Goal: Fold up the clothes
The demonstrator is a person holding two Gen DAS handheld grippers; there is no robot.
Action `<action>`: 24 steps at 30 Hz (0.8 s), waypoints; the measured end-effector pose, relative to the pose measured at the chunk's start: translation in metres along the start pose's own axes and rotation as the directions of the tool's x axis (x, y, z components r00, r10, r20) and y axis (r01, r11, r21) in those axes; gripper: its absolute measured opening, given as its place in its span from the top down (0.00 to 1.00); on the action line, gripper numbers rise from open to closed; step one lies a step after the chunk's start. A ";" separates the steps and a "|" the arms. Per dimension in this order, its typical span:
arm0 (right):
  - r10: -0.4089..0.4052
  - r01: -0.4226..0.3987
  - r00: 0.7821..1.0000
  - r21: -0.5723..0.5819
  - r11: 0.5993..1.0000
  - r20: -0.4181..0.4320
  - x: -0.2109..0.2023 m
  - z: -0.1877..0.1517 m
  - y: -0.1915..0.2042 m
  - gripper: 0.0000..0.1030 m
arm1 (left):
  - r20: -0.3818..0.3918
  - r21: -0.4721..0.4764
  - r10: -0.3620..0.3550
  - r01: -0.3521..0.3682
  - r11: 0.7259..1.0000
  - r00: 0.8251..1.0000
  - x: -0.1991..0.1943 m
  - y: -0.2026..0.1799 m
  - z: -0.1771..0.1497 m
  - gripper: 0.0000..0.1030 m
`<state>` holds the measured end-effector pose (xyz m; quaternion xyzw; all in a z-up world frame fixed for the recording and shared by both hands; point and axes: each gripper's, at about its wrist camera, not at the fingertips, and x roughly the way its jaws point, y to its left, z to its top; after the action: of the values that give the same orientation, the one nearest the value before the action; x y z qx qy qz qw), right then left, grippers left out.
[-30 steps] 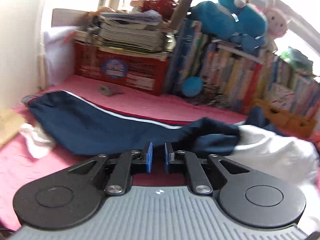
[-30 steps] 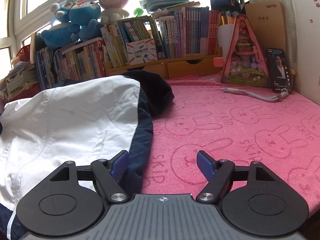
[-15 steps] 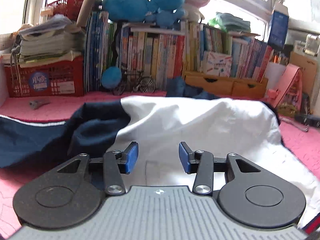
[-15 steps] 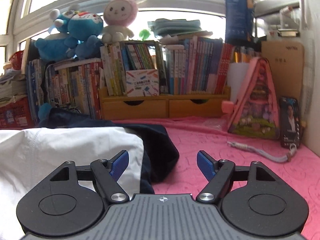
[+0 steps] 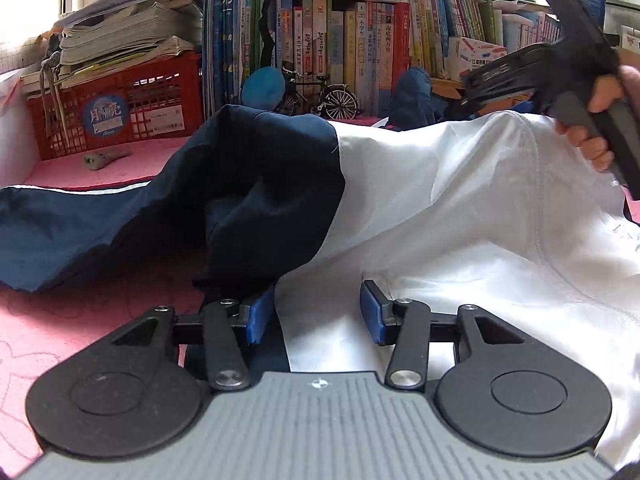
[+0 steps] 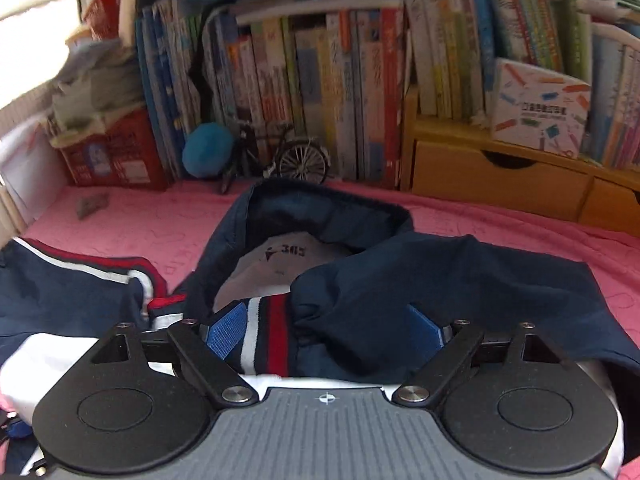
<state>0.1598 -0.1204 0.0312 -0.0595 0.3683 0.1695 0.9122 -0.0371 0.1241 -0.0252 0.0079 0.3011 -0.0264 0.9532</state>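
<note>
A navy and white jacket lies crumpled on the pink cloth [image 5: 80, 320], its navy part [image 5: 260, 184] to the left and its white panel [image 5: 460, 208] to the right. My left gripper [image 5: 316, 312] hovers low over the seam where navy meets white. Its jaws are opening, with white fabric lying between the blue pads but not pinched. My right gripper [image 6: 326, 328] hangs over the navy collar [image 6: 360, 240] and a red, white and navy striped band [image 6: 268, 332]. Its jaws are opening wide around that bunched fabric, and the pads do not press on it. A hand [image 5: 604, 96] holds that gripper above the white panel.
A red crate [image 5: 120, 108] stacked with papers stands at the back left. A row of books [image 5: 340, 40] and a model bicycle [image 5: 320, 100] line the back edge, with a wooden drawer unit [image 6: 500, 176] to the right. A small grey object [image 5: 104, 158] lies near the crate.
My left gripper went from shut to partly open and swung right from the navy sleeve to the white panel, sinking lower. My right gripper swept left from the pink cloth to the collar, its jaws wider.
</note>
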 end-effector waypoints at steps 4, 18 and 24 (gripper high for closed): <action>-0.152 0.147 0.986 -0.066 0.987 -0.063 0.048 -0.006 0.024 0.13 | 0.002 -0.001 0.001 -0.001 1.000 1.000 0.000 -0.001 0.000 0.55; -0.393 0.342 0.881 0.221 0.913 0.264 -0.099 -0.006 -0.097 0.82 | 0.002 -0.006 0.012 -0.012 1.000 1.000 -0.002 0.001 -0.001 0.50; -0.693 0.589 0.624 0.367 0.720 0.360 -0.217 -0.013 -0.201 0.82 | 0.001 -0.006 0.017 -0.017 1.000 1.000 -0.001 0.002 -0.002 0.48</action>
<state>0.0774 -0.3692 0.1687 -0.0458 0.1039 -0.2001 0.9732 -0.0387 0.1262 -0.0265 0.0077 0.3008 -0.0173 0.9535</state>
